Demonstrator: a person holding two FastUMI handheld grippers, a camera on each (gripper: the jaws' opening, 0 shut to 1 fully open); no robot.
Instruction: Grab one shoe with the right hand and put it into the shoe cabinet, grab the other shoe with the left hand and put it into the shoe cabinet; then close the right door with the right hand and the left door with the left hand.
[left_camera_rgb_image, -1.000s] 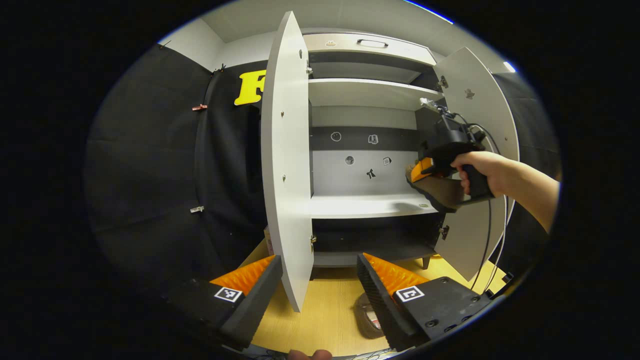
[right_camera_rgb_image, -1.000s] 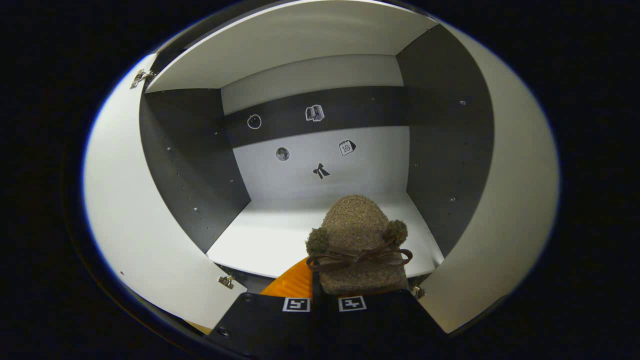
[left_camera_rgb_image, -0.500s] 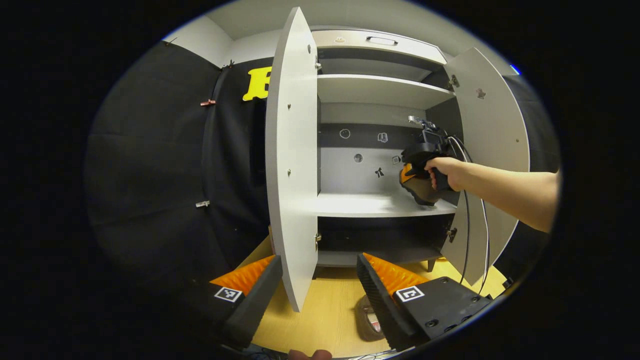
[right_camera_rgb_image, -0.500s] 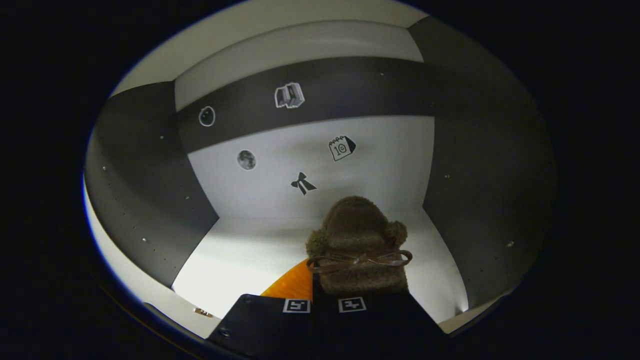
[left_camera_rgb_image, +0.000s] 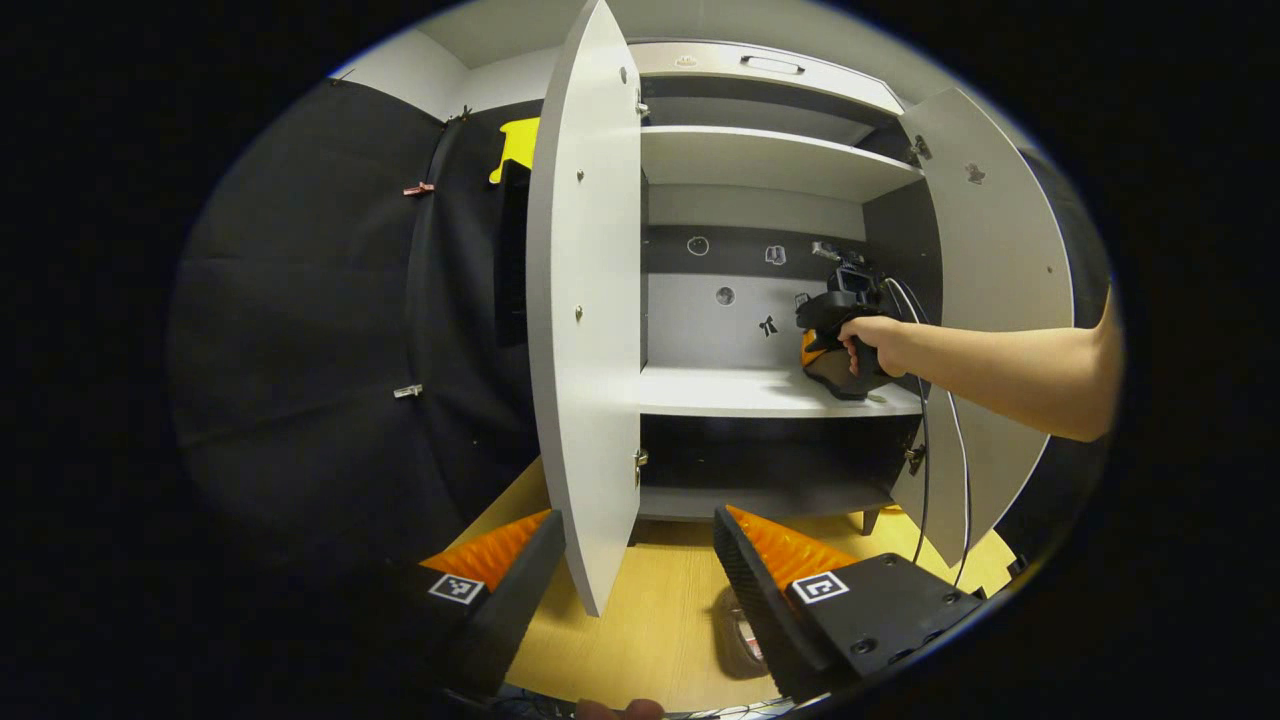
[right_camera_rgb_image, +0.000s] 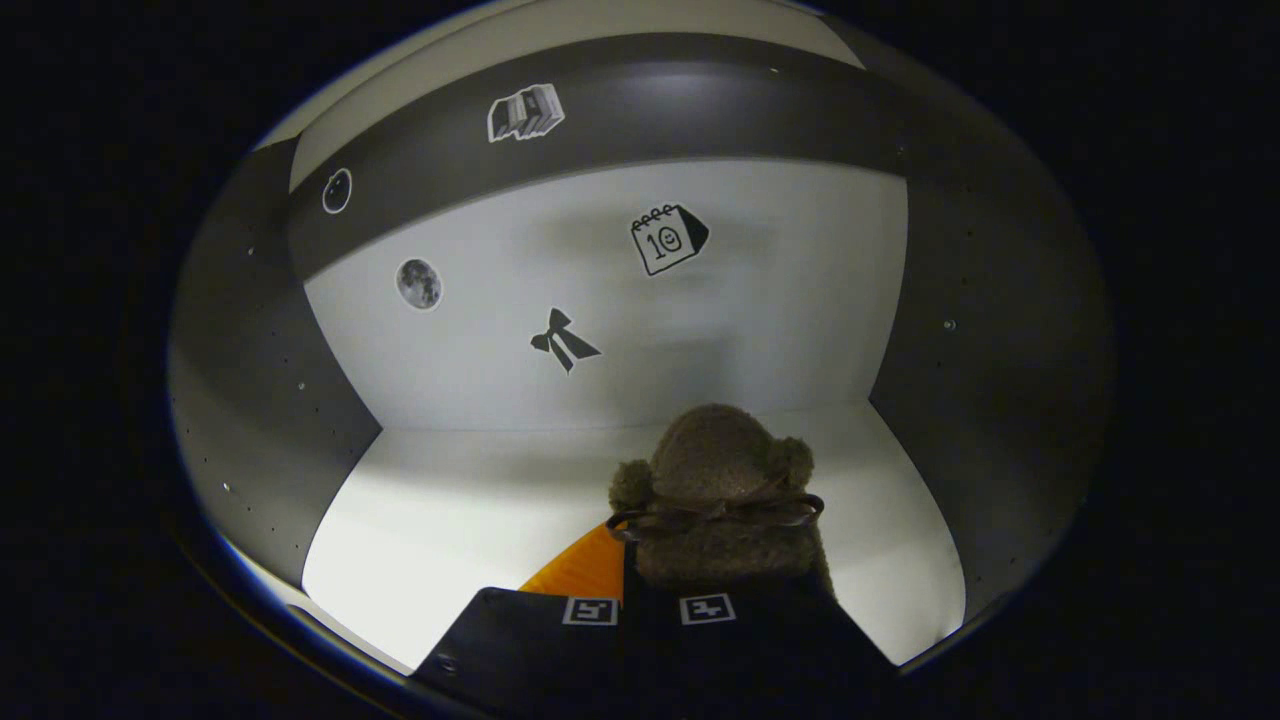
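Fuzzy brown shoe (right_camera_rgb_image: 715, 500) sits clamped in right gripper (right_camera_rgb_image: 650, 590) over shelf (right_camera_rgb_image: 480, 510); left gripper (left_camera_rgb_image: 640, 590) gapes wide.

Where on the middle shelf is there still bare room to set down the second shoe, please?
The middle shelf is bare from the left side wall across to the brown shoe. It is crowded on the right, where the right gripper holds that shoe.

Shoe (right_camera_rgb_image: 715, 500) in right gripper (right_camera_rgb_image: 650, 600), inside cabinet (left_camera_rgb_image: 770, 160) over middle shelf (right_camera_rgb_image: 480, 510), right of centre, poss. touching it. Both doors open: left door (left_camera_rgb_image: 585, 300), right door (left_camera_rgb_image: 1000, 300).
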